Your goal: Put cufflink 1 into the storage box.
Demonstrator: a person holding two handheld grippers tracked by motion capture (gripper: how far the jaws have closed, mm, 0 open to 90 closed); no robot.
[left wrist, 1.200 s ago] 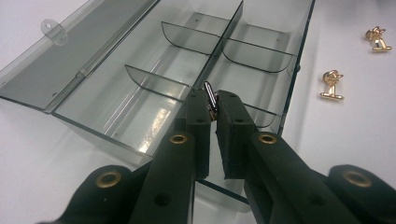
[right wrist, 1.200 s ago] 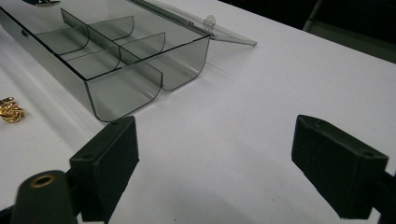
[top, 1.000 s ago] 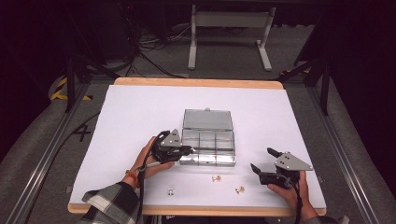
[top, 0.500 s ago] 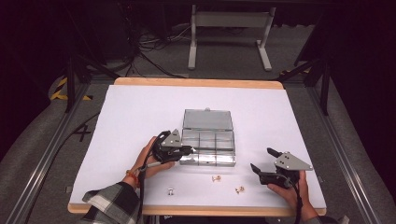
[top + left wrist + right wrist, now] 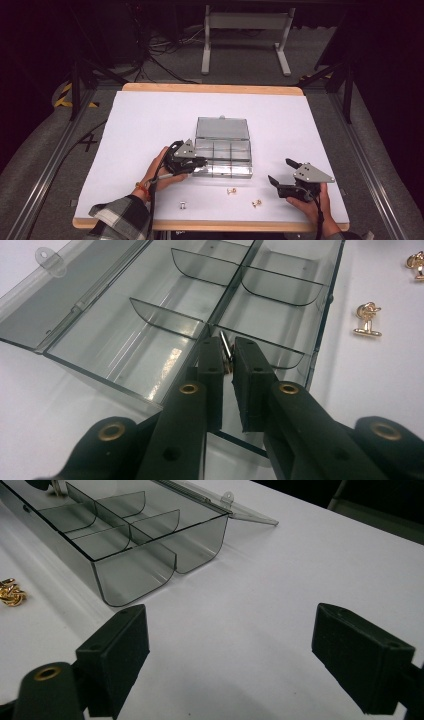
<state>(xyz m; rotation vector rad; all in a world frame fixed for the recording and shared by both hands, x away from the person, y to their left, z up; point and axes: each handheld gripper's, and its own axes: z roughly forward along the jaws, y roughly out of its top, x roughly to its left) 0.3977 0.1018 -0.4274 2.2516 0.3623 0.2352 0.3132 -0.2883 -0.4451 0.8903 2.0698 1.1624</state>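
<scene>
Forearms enter the high view from the near edge of the bench (image 5: 150, 120). The left gripper (image 5: 192, 162) sits at the near left corner of the clear box (image 5: 222, 155), which lies mid-bench with its lid (image 5: 222, 129) folded open toward the far edge. The right gripper (image 5: 285, 175) rests near the near right corner, jaws spread wide with nothing between them. Three small clips (image 5: 231, 191) lie along the near edge.

Left gripper view: the jaws stand narrow, pinching a small metal clip (image 5: 226, 347) over a box (image 5: 165, 325) compartment at its near edge. Two gold clips (image 5: 367, 320) lie on the bench beyond the box.

Right gripper view: the jaws gape wide over bare bench (image 5: 300, 570), box (image 5: 125, 535) ahead, a gold clip (image 5: 11, 594) beside it.
</scene>
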